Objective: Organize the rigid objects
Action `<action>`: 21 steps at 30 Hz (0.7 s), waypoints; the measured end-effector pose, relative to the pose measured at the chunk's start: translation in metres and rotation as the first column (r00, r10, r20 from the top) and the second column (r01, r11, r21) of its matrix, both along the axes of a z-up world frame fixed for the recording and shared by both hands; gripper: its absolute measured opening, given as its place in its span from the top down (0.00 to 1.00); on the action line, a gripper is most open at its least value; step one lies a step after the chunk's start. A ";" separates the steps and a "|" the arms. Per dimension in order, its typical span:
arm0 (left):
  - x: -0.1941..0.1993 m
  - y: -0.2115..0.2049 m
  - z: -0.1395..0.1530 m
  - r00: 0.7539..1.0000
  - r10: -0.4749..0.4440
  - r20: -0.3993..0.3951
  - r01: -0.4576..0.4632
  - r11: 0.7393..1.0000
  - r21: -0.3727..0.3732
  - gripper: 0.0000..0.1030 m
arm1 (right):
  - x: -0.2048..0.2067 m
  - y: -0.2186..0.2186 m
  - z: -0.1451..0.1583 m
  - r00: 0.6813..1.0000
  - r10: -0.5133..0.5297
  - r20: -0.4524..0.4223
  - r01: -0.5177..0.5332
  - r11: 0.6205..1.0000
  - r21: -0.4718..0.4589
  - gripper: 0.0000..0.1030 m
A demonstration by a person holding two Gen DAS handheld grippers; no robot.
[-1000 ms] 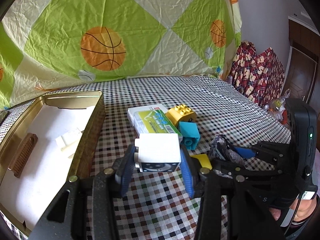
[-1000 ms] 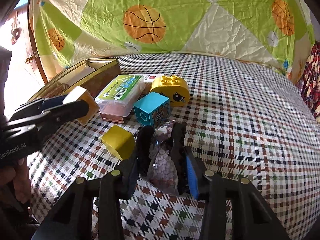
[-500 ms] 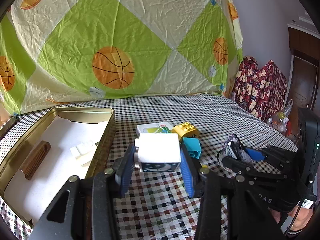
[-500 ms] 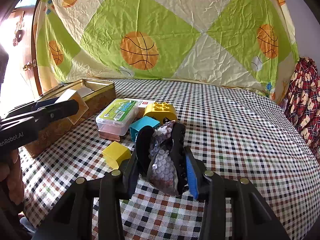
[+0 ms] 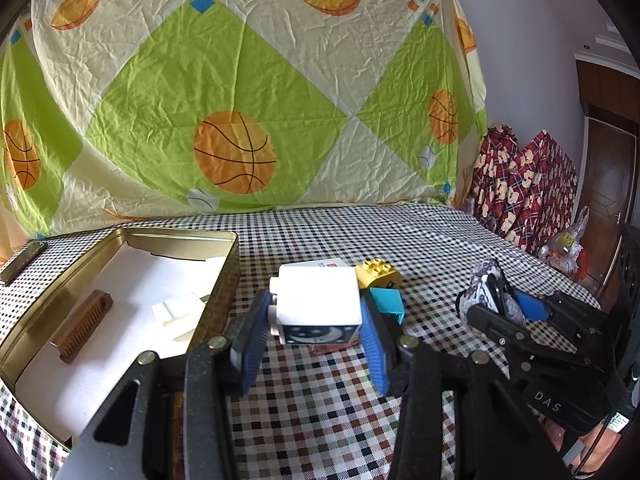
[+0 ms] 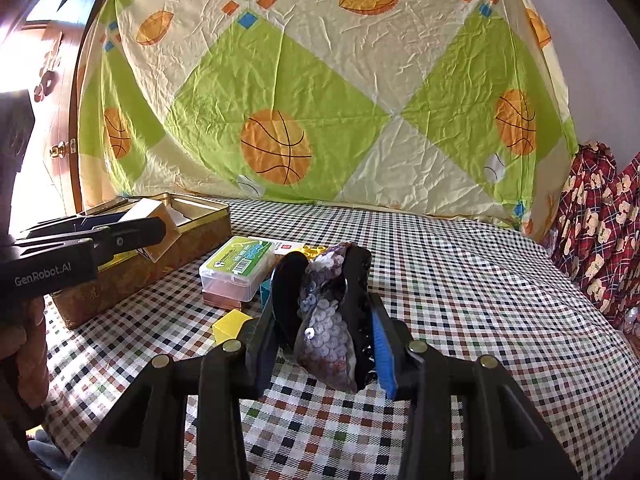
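White toy block [image 5: 319, 295], with a dark moon picture on the face toward the camera, sits squeezed between the blue pads of the left gripper [image 5: 316, 332], lifted clear of the checked tablecloth [image 5: 320, 408]. Just left of that claw stands an open gold tin [image 5: 224, 276] with a white lining; a brown ridged piece [image 5: 82, 326] and some pale flat pieces [image 5: 180, 312] lie inside it. Straight beyond the held block, partly hidden by it, are a yellow studded brick [image 5: 378, 272] and a turquoise block [image 5: 387, 301] on the cloth. To the right, the right gripper [image 6: 324, 332] is clamped on a sequined hair clip [image 6: 326, 320], its black shell pressed by both blue pads and held above the table. Ahead and left of this claw rests a clear plastic box with a green label [image 6: 236, 268], stacked on a copper-coloured base, and a small yellow block [image 6: 230, 326] lies just left of the near finger. From the right wrist view the left claw appears at the far left, its block beside the tin's long wall. A green and cream sheet printed with basketballs [image 6: 276, 148] hangs behind the table, and red patterned fabric [image 5: 524, 184] is bunched at the far right.
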State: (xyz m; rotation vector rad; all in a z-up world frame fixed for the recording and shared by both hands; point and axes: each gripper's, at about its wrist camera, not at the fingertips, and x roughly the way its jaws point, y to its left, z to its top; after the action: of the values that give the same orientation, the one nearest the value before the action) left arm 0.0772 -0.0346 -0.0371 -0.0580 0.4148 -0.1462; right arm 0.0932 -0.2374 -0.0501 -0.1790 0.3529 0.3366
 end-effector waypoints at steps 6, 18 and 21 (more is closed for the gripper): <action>-0.002 0.000 0.000 1.000 0.006 0.010 -0.006 1.000 -0.003 0.59 | -0.007 -0.003 0.002 0.999 -0.014 0.036 0.013 1.000 0.018 0.58; -0.009 0.001 0.004 0.998 0.028 0.048 -0.028 1.000 0.000 0.59 | -0.017 -0.016 0.006 0.992 -0.064 0.106 0.055 0.995 0.085 0.58; -0.010 0.001 0.004 0.998 0.032 0.059 -0.032 0.999 0.002 0.59 | -0.018 -0.017 0.007 0.991 -0.071 0.112 0.061 0.994 0.092 0.58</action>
State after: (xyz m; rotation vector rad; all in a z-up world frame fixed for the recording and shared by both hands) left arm 0.0667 -0.0335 -0.0331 -0.0571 0.3550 -0.1150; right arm 0.0755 -0.2548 -0.0430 -0.0985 0.2291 0.2744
